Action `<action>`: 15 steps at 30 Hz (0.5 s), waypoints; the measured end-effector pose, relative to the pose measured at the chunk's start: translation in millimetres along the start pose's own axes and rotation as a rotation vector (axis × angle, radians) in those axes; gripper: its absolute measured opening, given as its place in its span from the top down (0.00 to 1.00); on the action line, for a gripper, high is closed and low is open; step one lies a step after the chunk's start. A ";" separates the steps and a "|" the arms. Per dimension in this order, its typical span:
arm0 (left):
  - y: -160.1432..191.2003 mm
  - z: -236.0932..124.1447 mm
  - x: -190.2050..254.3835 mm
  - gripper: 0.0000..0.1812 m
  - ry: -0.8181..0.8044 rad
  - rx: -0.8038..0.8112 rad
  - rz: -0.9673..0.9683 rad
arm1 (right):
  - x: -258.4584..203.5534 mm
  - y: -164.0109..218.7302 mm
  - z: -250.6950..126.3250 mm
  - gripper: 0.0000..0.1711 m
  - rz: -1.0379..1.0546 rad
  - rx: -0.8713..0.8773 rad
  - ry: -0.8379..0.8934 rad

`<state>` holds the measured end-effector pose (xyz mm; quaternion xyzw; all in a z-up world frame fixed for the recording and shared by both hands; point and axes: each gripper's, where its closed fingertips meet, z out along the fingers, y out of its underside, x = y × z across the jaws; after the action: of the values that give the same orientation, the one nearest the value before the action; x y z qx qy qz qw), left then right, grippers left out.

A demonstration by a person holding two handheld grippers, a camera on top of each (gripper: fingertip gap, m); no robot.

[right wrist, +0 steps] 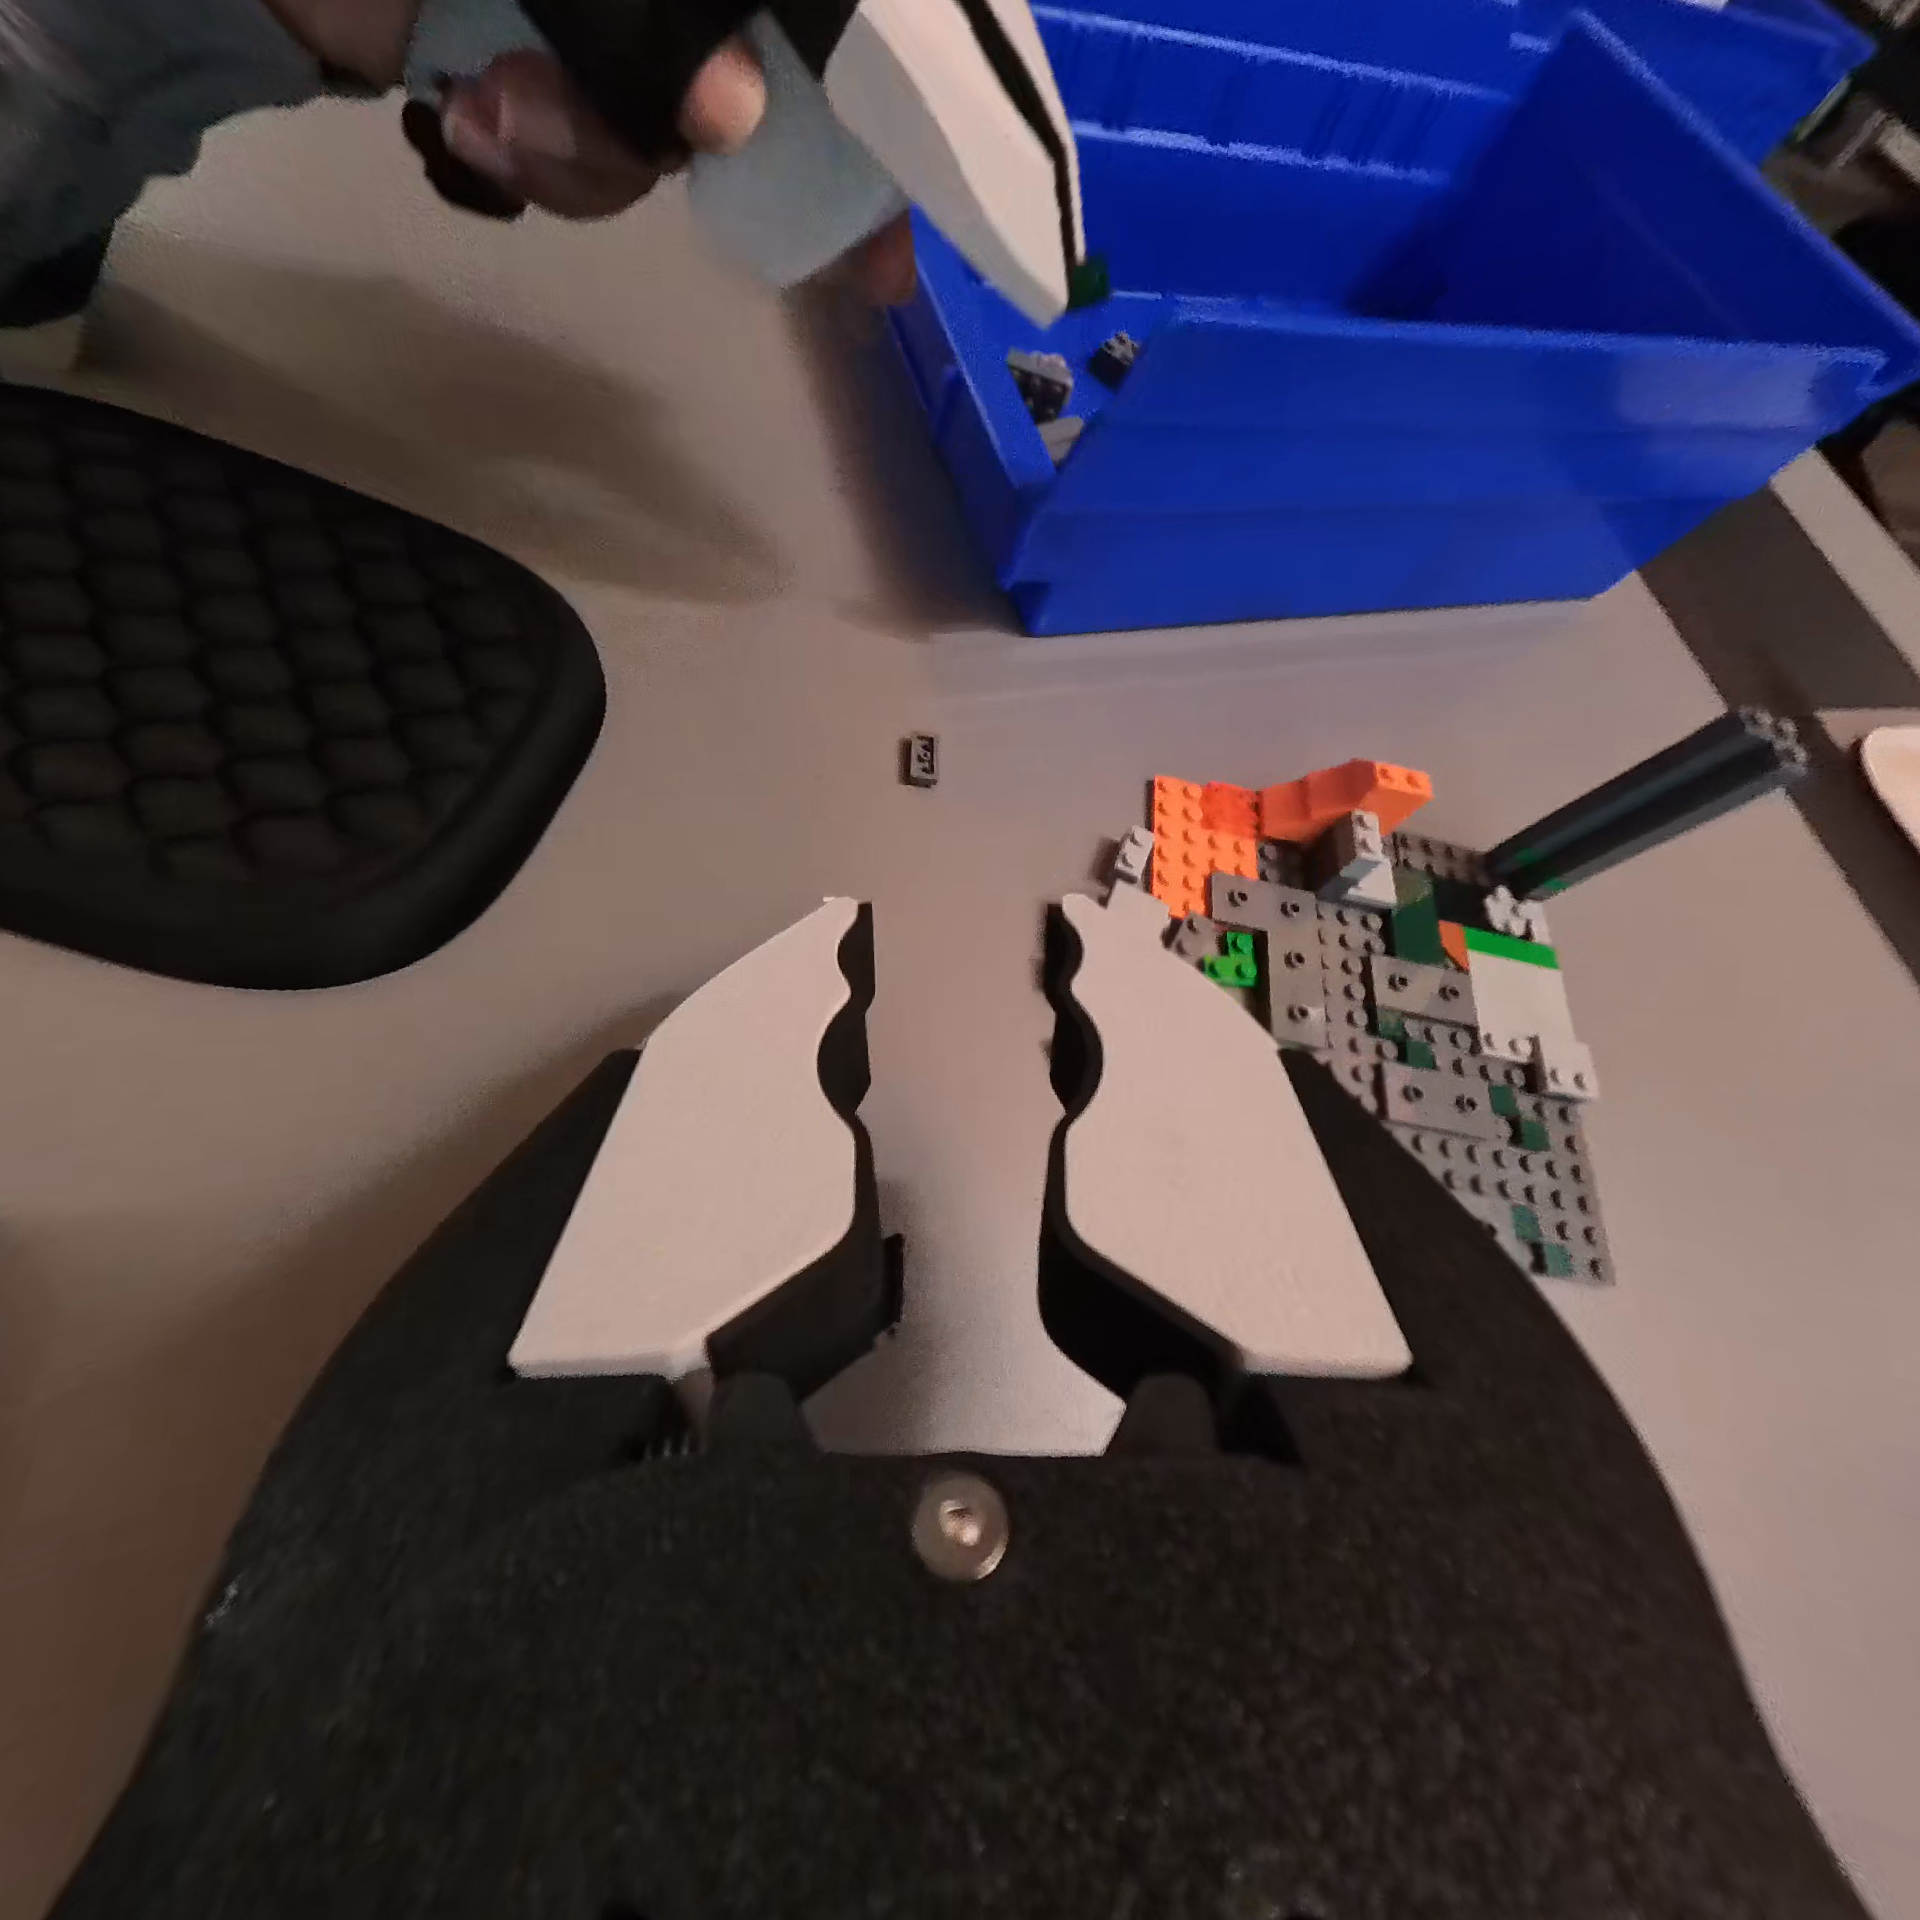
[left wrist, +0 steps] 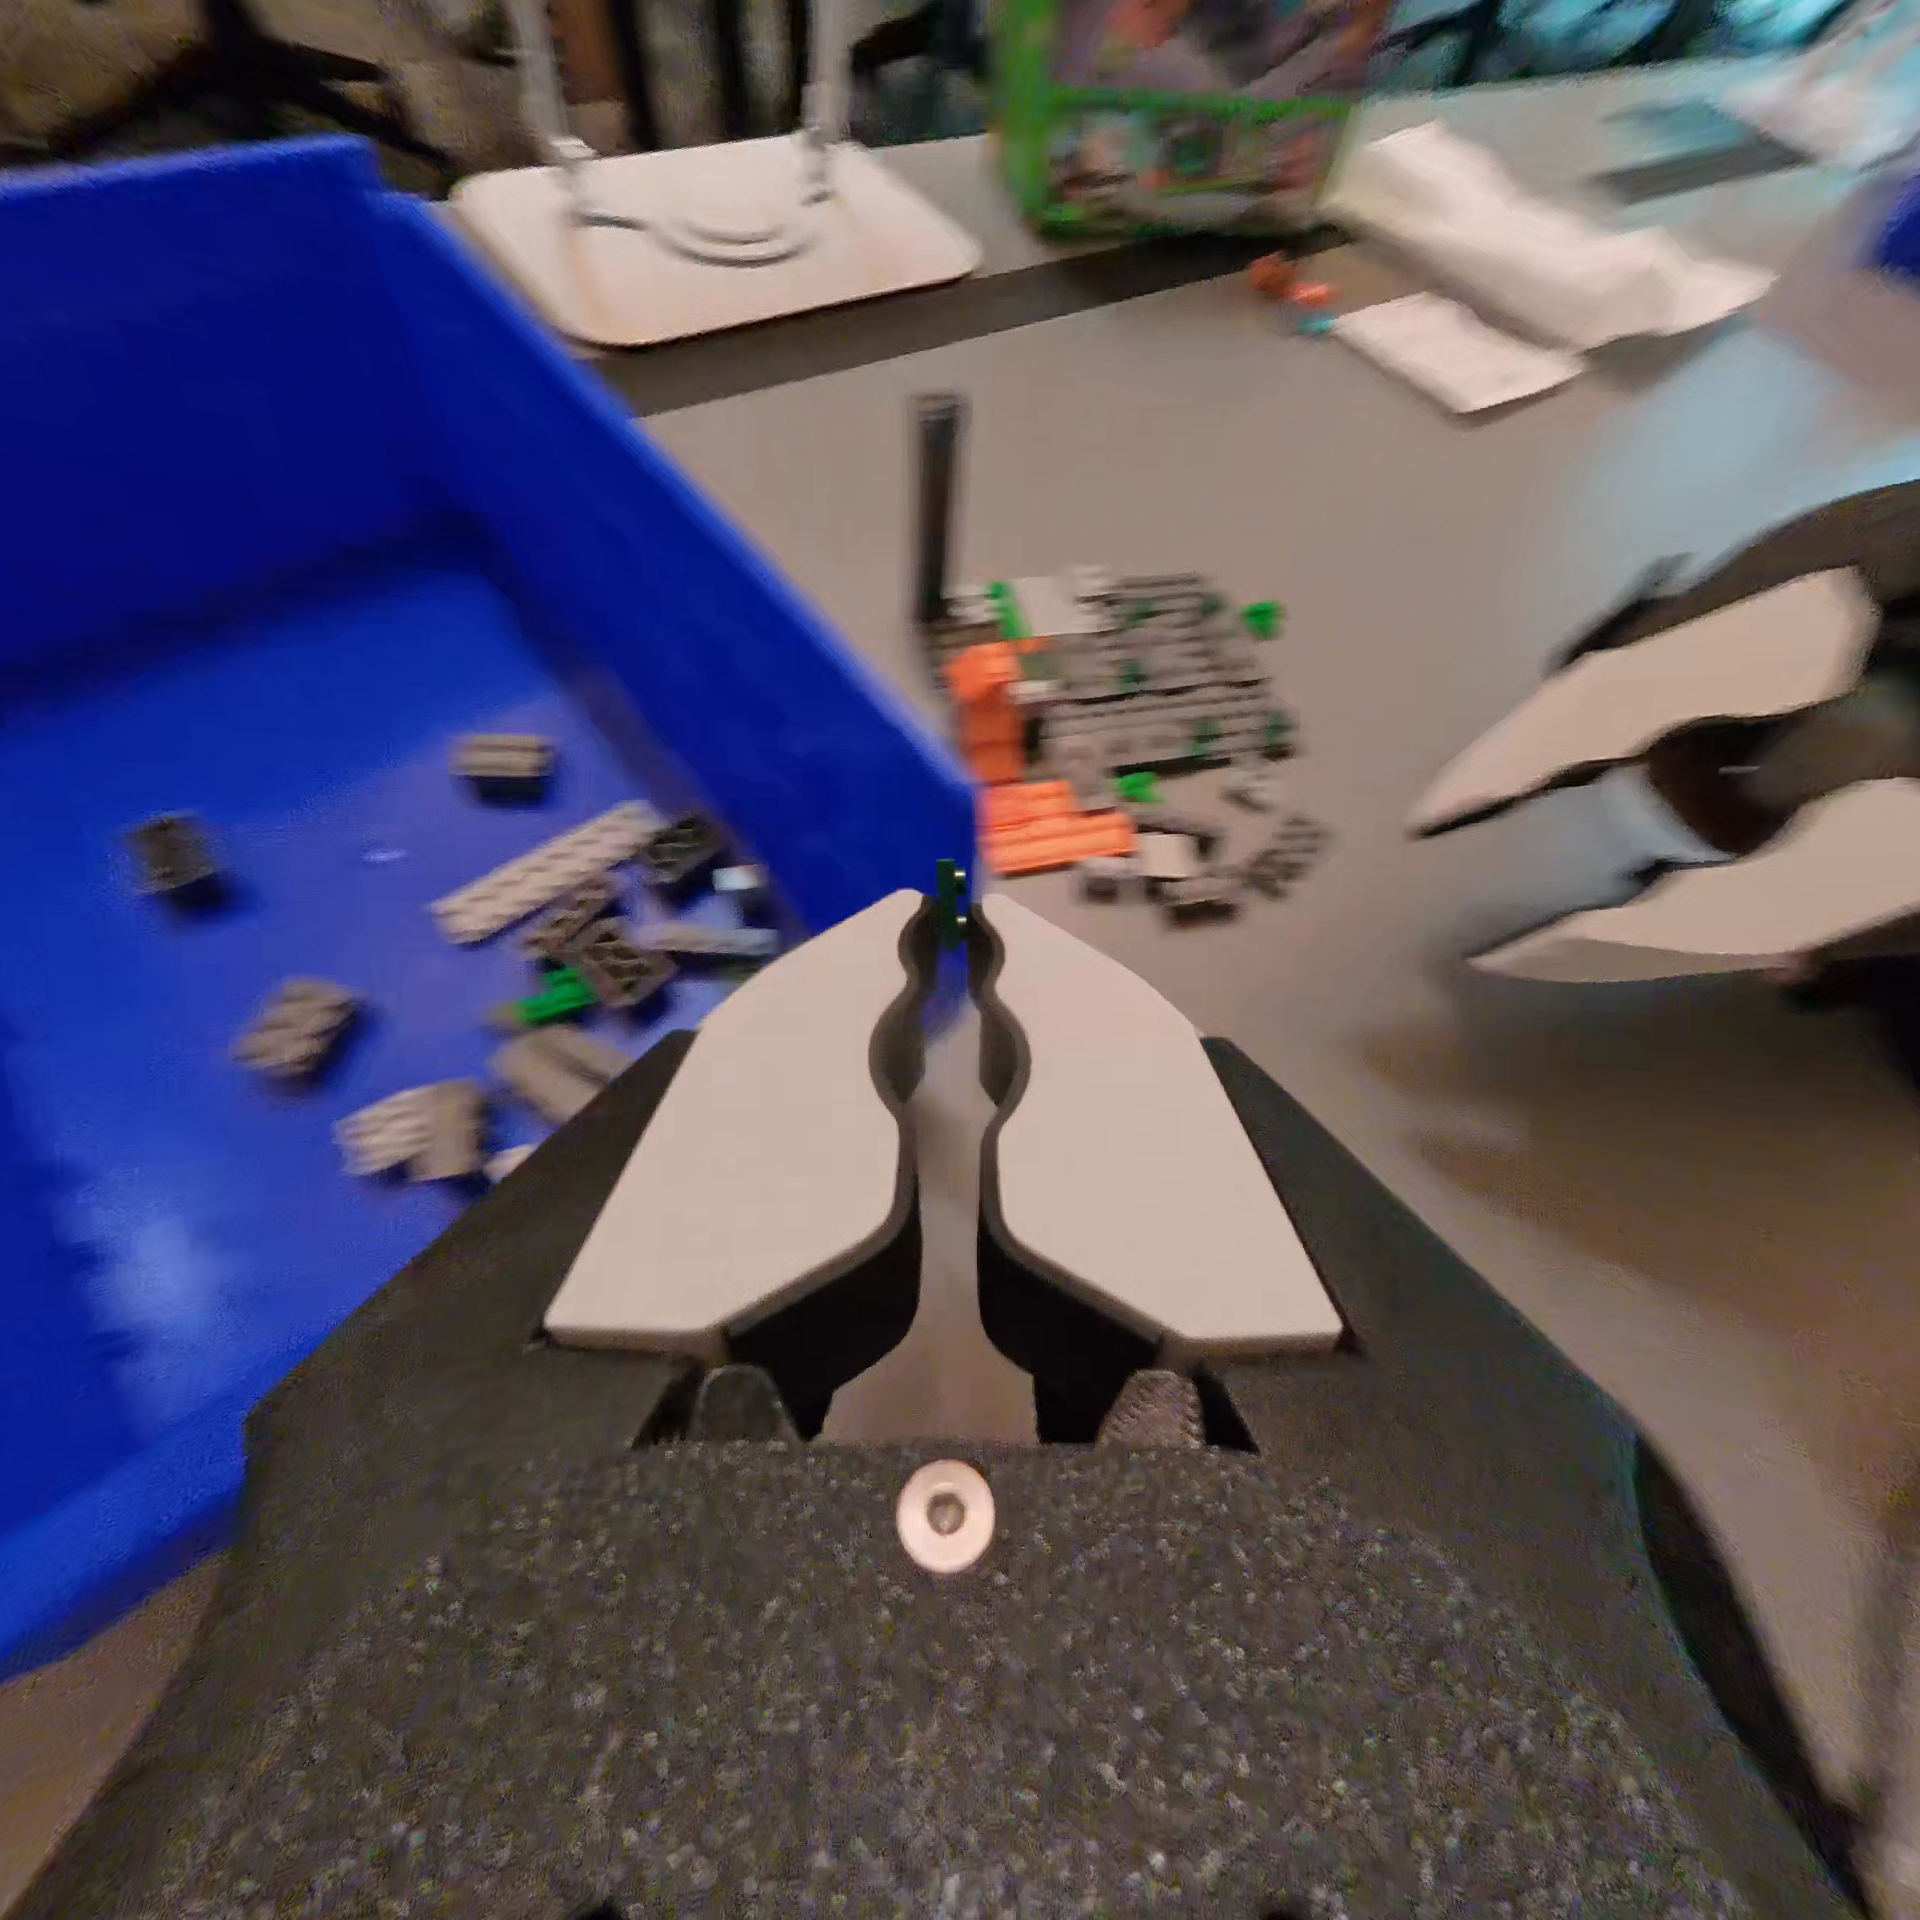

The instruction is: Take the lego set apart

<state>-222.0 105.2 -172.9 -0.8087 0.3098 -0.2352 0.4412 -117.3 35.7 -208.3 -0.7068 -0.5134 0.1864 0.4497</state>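
Observation:
My left gripper is shut on a small dark green lego piece and holds it at the near corner of the blue bin; it also shows in the right wrist view over that bin. The bin holds several loose grey and green pieces. The lego set, a grey plate with orange, green and white pieces and a black post, lies on the table; in the left wrist view it sits behind the bin. My right gripper is open and empty, just left of the set, and shows at the right of the left wrist view.
A single small grey piece lies on the table ahead of the right gripper. A black honeycomb cushion is at the left. A white stand base, a green box and white papers lie at the far side. The gap from one gripper's tips to the other's is roughly 15 cm. From either gripper's tips it is about 20 cm to the black post.

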 end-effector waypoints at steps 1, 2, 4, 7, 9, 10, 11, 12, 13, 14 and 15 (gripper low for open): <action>1.1 0.2 -16.7 0.97 -0.066 -0.022 0.025 | 1.8 1.8 0.2 0.82 0.020 -0.001 -0.004; 2.6 1.1 -31.5 0.97 -0.121 -0.046 0.043 | 3.2 3.3 0.2 0.82 0.036 0.000 -0.007; 7.0 5.3 -52.5 0.97 -0.185 -0.092 0.070 | 6.0 6.5 0.2 0.82 0.055 -0.003 -0.007; 18.1 13.9 -68.8 0.97 -0.222 -0.169 0.089 | 9.0 10.2 -0.3 0.82 0.071 -0.006 -0.002; 22.2 18.6 -72.9 0.97 -0.231 -0.191 0.096 | 10.1 11.4 -0.9 0.82 0.082 -0.004 -0.001; 24.6 20.3 -73.8 0.95 -0.231 -0.207 0.098 | 10.6 11.8 -1.1 0.82 0.088 -0.003 -0.002; 26.2 21.5 -74.7 0.92 -0.233 -0.216 0.096 | 11.0 12.0 -1.3 0.82 0.094 -0.002 -0.004; 27.1 22.4 -74.8 0.88 -0.231 -0.219 0.094 | 11.2 12.3 -1.4 0.82 0.101 0.000 -0.007; 27.8 22.9 -73.3 0.86 -0.221 -0.223 0.093 | 11.3 12.6 -1.4 0.82 0.106 0.000 -0.009; 28.0 22.8 -71.5 0.83 -0.212 -0.224 0.095 | 11.3 12.9 -1.5 0.82 0.111 0.001 -0.011; 28.0 22.3 -69.1 0.81 -0.202 -0.226 0.103 | 11.4 13.0 -1.7 0.82 0.113 0.002 -0.012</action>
<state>-263.8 155.2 -215.5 -0.8556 0.3296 -0.0935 0.3880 -104.2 44.3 -216.0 -0.7331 -0.4749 0.2163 0.4362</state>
